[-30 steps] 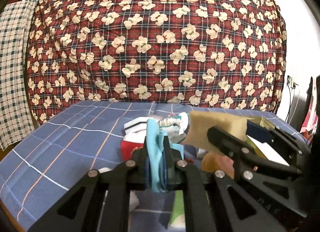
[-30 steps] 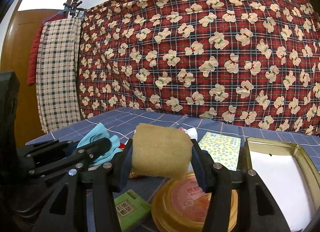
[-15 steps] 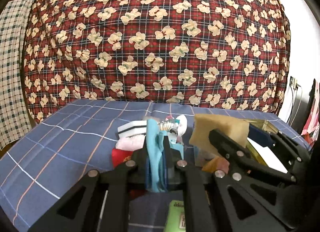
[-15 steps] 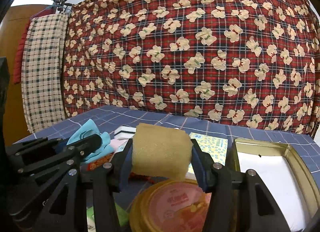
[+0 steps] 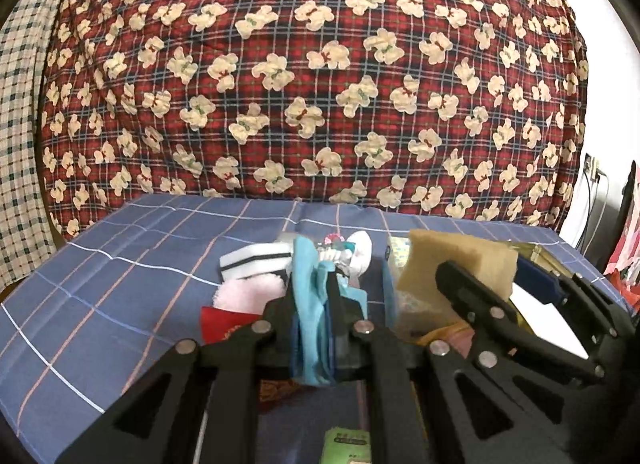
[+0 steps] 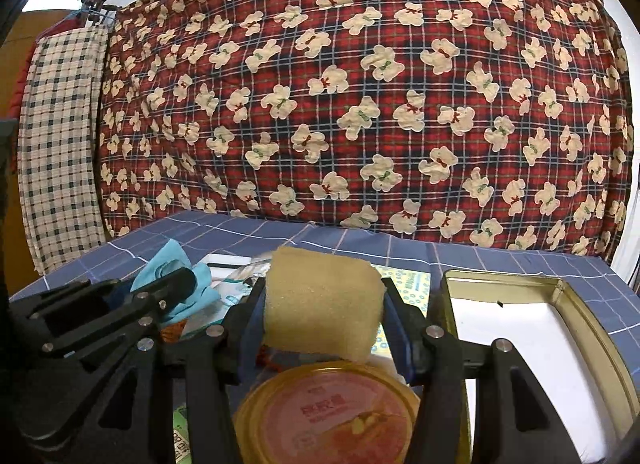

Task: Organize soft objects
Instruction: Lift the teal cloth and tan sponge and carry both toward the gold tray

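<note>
My left gripper (image 5: 311, 312) is shut on a light blue cloth (image 5: 310, 304), held above a pile of items on the blue checked tablecloth (image 5: 120, 284). My right gripper (image 6: 322, 304) is shut on a tan sponge (image 6: 320, 304); it shows at the right of the left wrist view (image 5: 460, 264). The blue cloth also shows at the left of the right wrist view (image 6: 172, 268). An open gold tin (image 6: 592, 328) with a white inside lies right of the sponge. A pink fluffy item (image 5: 248, 296) and a white striped sock (image 5: 256, 262) lie in the pile.
A round yellow lid with a pink label (image 6: 328, 416) lies just below the sponge. A green packet (image 5: 346, 444), a red item (image 5: 224, 324) and a dotted yellow packet (image 6: 408, 284) lie on the cloth. A red teddy-bear quilt (image 5: 320, 84) hangs behind.
Both grippers have risen and pulled back a little with their loads, so the pile sits lower and farther. The tin shows more fully in the right wrist view.
</note>
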